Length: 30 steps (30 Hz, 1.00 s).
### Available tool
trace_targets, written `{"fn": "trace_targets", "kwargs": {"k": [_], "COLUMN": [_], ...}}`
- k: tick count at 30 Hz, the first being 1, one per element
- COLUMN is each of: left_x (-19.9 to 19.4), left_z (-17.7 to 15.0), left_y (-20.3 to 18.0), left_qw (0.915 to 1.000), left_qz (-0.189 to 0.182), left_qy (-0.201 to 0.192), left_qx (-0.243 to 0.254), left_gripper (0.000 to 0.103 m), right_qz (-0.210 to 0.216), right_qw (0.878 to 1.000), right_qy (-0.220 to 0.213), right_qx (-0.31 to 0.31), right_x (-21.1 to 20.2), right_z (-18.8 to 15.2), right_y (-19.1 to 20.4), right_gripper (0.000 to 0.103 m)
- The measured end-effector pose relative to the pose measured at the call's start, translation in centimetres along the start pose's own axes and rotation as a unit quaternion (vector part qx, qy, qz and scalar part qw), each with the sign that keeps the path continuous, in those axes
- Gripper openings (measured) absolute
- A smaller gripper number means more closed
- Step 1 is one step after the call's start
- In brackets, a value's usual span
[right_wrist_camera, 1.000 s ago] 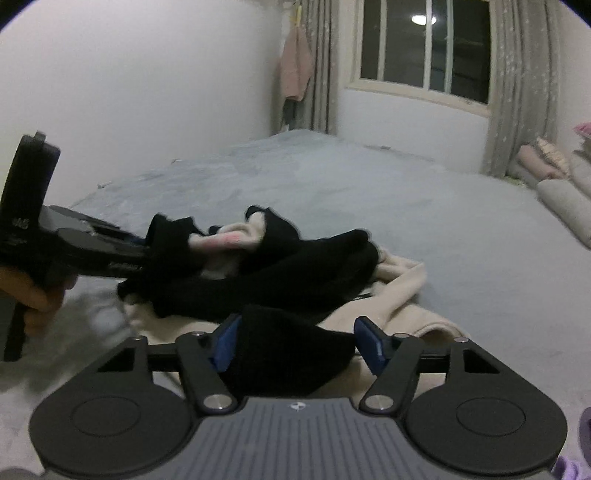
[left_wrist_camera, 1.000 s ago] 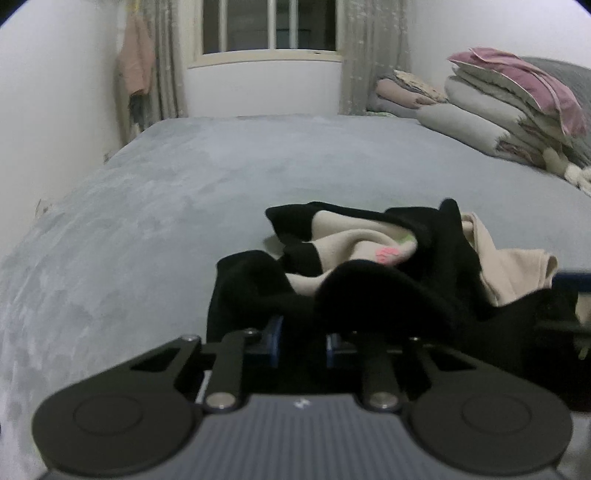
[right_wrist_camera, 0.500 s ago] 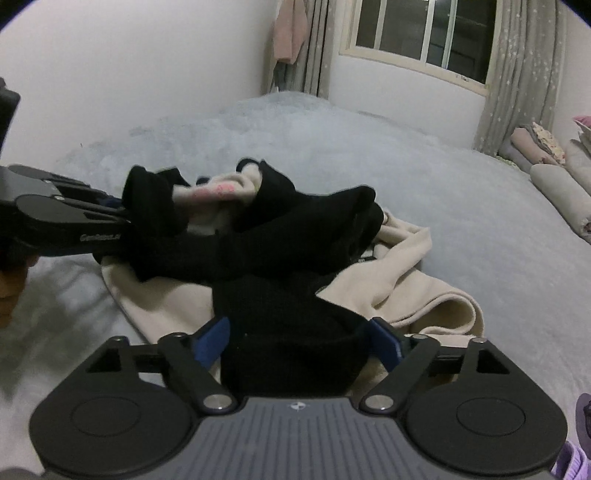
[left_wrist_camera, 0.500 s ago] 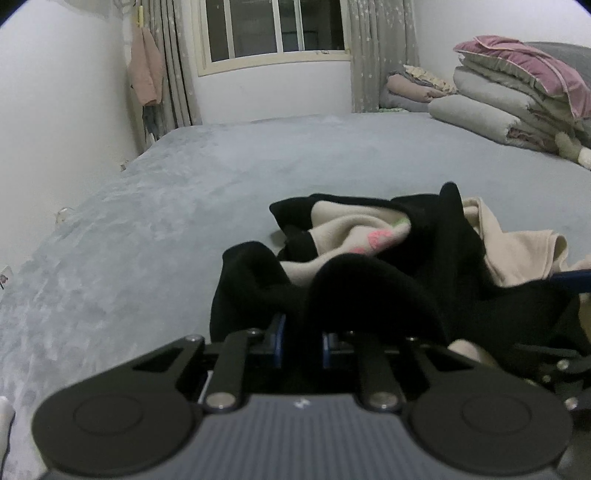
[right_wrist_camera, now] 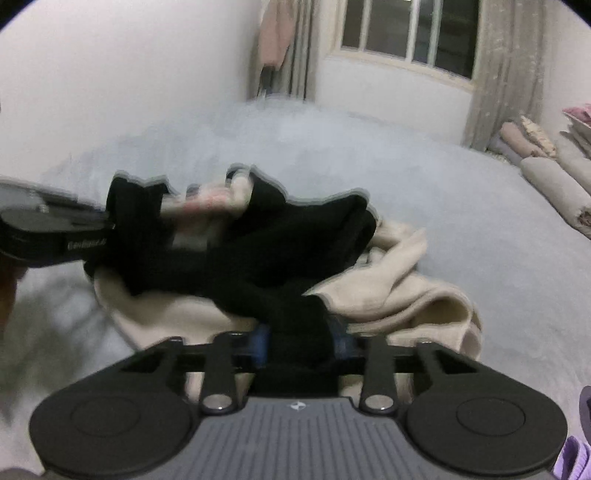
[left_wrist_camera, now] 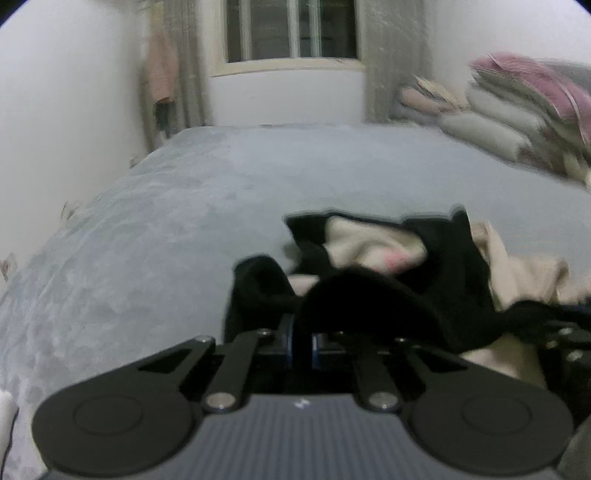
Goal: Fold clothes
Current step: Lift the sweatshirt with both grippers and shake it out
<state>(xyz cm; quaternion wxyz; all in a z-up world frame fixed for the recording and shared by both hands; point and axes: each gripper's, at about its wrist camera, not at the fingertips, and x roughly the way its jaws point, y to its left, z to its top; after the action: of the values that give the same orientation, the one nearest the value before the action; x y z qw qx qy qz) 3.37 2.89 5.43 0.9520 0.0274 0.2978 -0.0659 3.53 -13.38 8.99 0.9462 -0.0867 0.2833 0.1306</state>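
Observation:
A crumpled black garment (left_wrist_camera: 369,295) with cream and pink inner patches lies on the grey bed (left_wrist_camera: 221,206), over a cream garment (left_wrist_camera: 524,269). My left gripper (left_wrist_camera: 303,339) is shut, a fold of the black cloth pinched between its blue pads. In the right wrist view the black garment (right_wrist_camera: 277,251) stretches from the left gripper (right_wrist_camera: 55,240) at the left edge to my right gripper (right_wrist_camera: 300,341). Its jaws are closing, and a thick bunch of black fabric is pressed between the pads. The cream garment (right_wrist_camera: 399,291) bulges beside it.
Folded quilts and pillows (left_wrist_camera: 517,122) are stacked at the bed's far right. A window (left_wrist_camera: 291,33) with curtains is behind the bed, and a pink garment (left_wrist_camera: 160,74) hangs in the corner. A white wall runs along the left. Something purple (right_wrist_camera: 576,458) shows at bottom right.
The right gripper's jaws came together from wide apart onto the black fabric. The left gripper's jaws tightened a little on its fold. Both views are now blurred.

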Motion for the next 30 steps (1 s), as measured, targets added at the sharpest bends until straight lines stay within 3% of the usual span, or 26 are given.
{"fn": "trace_targets", "kwargs": {"k": [4,7,11,17,19,24,30], "left_x": [-2.5,-3.9,-4.3,-4.1,-3.5,-2.8,-5.6], "left_z": [2.3,3.2,3.6,4.3,4.5,5.8,10.3], "left_y": [4.5,8.3,12.9,19.0,20.3,22.7,24.6], "left_qw": [0.9950,0.9859,0.9698,0.9422,0.9392,0.9277,0.9239], "left_qz": [0.013,0.009,0.012,0.035,0.041,-0.011,-0.063], "left_qy": [-0.049,-0.067,-0.065,-0.086,-0.088,-0.098,-0.165], "left_qx": [-0.086,-0.153,-0.235,-0.322,-0.329,-0.360,-0.340], "left_gripper": [0.006,0.006,0.005,0.005,0.004,0.004,0.004], "right_qz": [-0.003,0.002,0.001,-0.016,-0.018,-0.047,-0.114], "right_qw": [0.992,0.972,0.941,0.927,0.921,0.904,0.878], "right_qy": [-0.121,-0.227,-0.326,-0.371,-0.386,-0.421,-0.463], "right_qx": [0.031,0.061,0.087,0.063,0.059,0.048,0.033], "right_x": [-4.5,-8.7,-13.3,-17.1,-18.3,-21.3,-25.4], "right_z": [1.2,1.8,2.1,4.3,5.4,9.0,15.1], "right_y": [-1.3,-2.4,-3.2,-2.9,-2.8,-3.3,-4.1], "right_gripper": [0.016,0.016,0.016,0.016,0.016,0.016,0.016]}}
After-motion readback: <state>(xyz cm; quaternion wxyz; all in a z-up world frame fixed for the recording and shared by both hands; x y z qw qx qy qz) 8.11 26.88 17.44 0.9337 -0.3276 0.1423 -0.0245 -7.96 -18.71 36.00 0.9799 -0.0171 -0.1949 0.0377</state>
